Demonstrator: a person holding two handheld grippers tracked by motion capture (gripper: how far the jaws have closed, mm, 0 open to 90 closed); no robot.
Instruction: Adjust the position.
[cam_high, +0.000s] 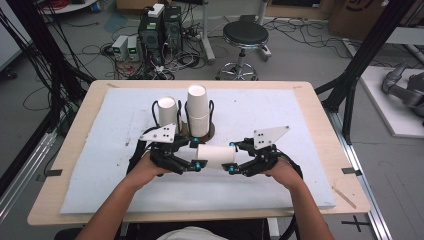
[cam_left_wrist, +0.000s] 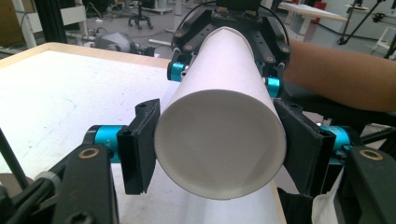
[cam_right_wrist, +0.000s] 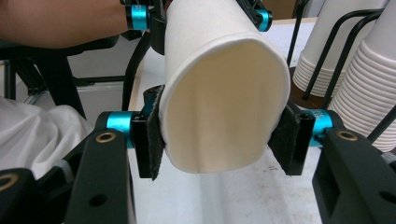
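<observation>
A white paper cup (cam_high: 215, 155) lies on its side, held level between both grippers just above the white mat. My left gripper (cam_high: 196, 154) grips its wide open mouth; in the left gripper view the pads touch both sides of the cup's (cam_left_wrist: 219, 140) rim, left gripper (cam_left_wrist: 219, 149). My right gripper (cam_high: 233, 158) holds the other end. In the right gripper view its pads press that end of the cup (cam_right_wrist: 224, 116) into an oval, right gripper (cam_right_wrist: 224, 140). The cup hides the space between the two grippers.
Two stacks of upturned paper cups (cam_high: 167, 112) (cam_high: 197, 112) stand in a black wire holder just behind the grippers, and close to the right gripper as ribbed stacks (cam_right_wrist: 369, 93). A white mat (cam_high: 300, 115) covers the wooden table (cam_high: 325, 115). A stool and computers stand beyond it.
</observation>
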